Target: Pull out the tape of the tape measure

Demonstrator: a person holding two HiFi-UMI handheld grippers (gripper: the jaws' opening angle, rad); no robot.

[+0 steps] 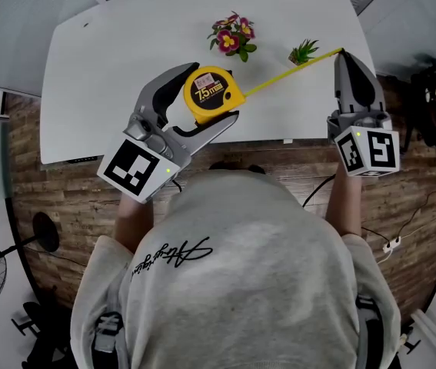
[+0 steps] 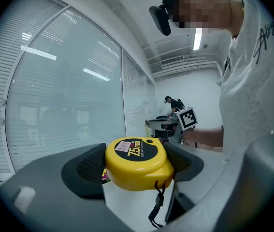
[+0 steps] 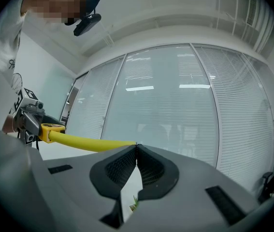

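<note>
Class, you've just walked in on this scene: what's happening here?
A person works above a white table with a gripper in each hand. The left gripper clamps the yellow tape measure. The right gripper is shut on the end of the tape, which stretches out between them.

Bright even ceiling light, soft faint shadows, strong fisheye bending with black corners, frames mostly sharp.
</note>
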